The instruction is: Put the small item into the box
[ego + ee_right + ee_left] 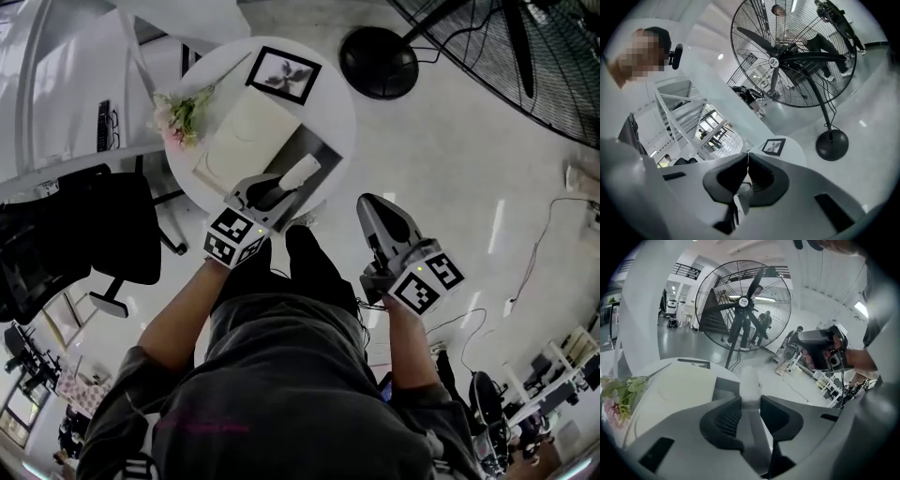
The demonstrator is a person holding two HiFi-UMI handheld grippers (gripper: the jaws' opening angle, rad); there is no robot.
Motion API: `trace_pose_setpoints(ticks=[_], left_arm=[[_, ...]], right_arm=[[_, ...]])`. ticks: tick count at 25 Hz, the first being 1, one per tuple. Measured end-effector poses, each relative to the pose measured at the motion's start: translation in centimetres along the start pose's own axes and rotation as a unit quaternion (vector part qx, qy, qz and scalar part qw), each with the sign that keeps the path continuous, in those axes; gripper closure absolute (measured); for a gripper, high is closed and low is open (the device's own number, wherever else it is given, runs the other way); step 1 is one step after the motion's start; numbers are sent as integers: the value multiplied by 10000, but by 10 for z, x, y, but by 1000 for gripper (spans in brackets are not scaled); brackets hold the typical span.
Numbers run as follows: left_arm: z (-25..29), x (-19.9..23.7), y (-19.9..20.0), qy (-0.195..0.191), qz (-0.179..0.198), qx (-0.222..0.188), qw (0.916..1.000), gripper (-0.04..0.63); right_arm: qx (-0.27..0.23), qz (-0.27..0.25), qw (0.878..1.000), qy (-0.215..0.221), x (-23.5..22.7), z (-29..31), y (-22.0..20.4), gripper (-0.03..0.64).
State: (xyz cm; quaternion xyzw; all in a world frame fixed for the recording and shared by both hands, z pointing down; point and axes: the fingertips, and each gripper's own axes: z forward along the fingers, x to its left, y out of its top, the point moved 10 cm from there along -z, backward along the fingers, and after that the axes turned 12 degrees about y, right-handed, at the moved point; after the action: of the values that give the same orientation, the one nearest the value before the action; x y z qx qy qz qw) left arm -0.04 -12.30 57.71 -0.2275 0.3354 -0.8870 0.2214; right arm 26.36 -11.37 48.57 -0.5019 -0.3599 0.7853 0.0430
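A small white cylindrical item (302, 173) (751, 383) is clamped between the jaws of my left gripper (281, 187) (751, 401), which hangs over the near edge of the round white table (333, 103). The cream-white box (246, 131) (677, 390) lies on the table just beyond and left of the item, with a grey panel (316, 148) (723, 387) at its right side. My right gripper (372, 203) (747, 157) is off the table to the right, over the floor. Its jaws meet at the tips with nothing between them.
A black-framed picture (283, 73) (773, 146) and a bunch of pink flowers (183, 112) (618, 397) also sit on the table. A large black floor fan (380, 61) (743, 303) (797, 51) stands beyond it. A black office chair (84, 234) is to the left.
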Motion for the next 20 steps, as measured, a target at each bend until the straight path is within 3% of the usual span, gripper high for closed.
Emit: trace_pose_setpoints(ticks=[9,20], left_arm=[[50,-3,-33,191,44,696,9974,462],[80,-4,-47,258,196,1233,9918,462]], right_arm=[[167,212,9996,-95,-23,-6,-11,594],[233,379,9988,-209,-36,-13,-20,594]])
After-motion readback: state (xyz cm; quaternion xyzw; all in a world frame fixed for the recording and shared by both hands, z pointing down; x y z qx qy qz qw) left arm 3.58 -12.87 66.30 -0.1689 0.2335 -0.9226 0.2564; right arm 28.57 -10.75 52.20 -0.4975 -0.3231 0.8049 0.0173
